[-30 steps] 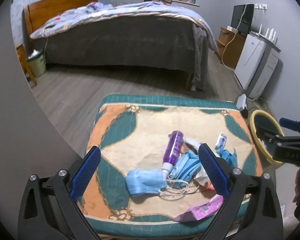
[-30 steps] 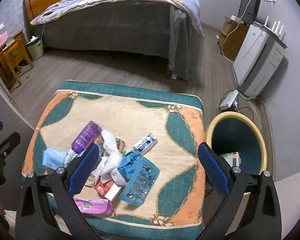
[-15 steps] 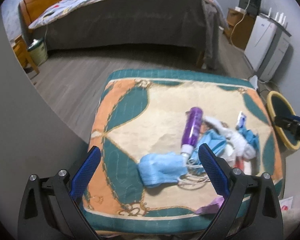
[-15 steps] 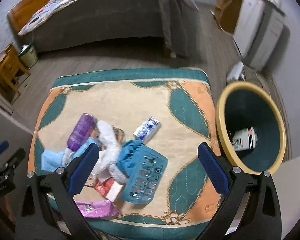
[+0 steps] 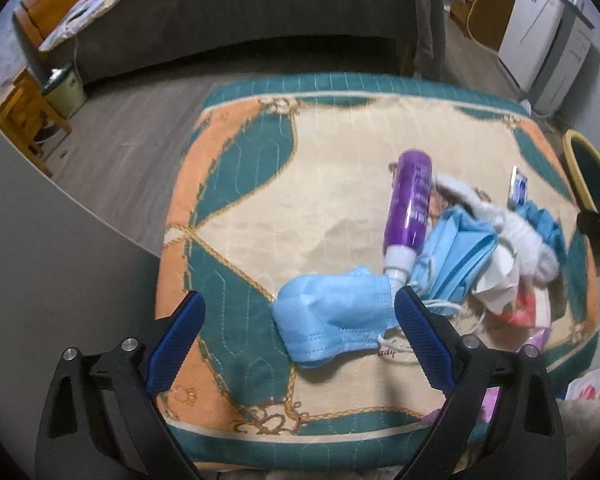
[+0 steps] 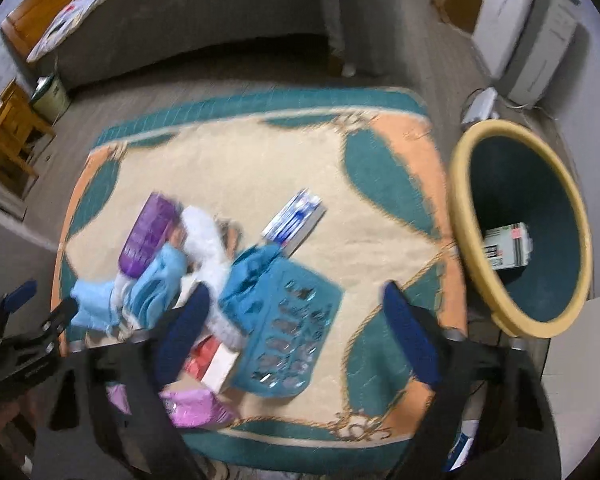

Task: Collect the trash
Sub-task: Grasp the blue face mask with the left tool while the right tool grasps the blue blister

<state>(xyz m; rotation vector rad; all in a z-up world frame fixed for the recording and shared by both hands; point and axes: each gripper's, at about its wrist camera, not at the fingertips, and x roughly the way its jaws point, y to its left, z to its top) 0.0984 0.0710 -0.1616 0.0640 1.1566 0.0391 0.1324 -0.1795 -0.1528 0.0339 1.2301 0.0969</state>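
Since a second ago you are bringing both claws lower over the patterned teal, orange and cream quilted table cover [image 5: 236,208], and the bed is sliding toward the top of both views. Your left claw [image 5: 298,322] is standing wide open, its blue pads either side of the crumpled light-blue face mask [image 5: 332,316] without touching it. Beyond the mask the purple plastic bottle with a white cap [image 5: 410,210] is lying on its side against a heap of more blue masks and white tissue. Your right claw [image 6: 292,336] has just been narrowing its jaws, yet they are still apart and pressing on nothing; the teal perforated plastic tray [image 6: 290,340] is lying between them. The yellow-rimmed dark-green waste bin [image 6: 464,216] is standing just beside the table's right edge, with a white printed box [image 6: 506,246] inside.
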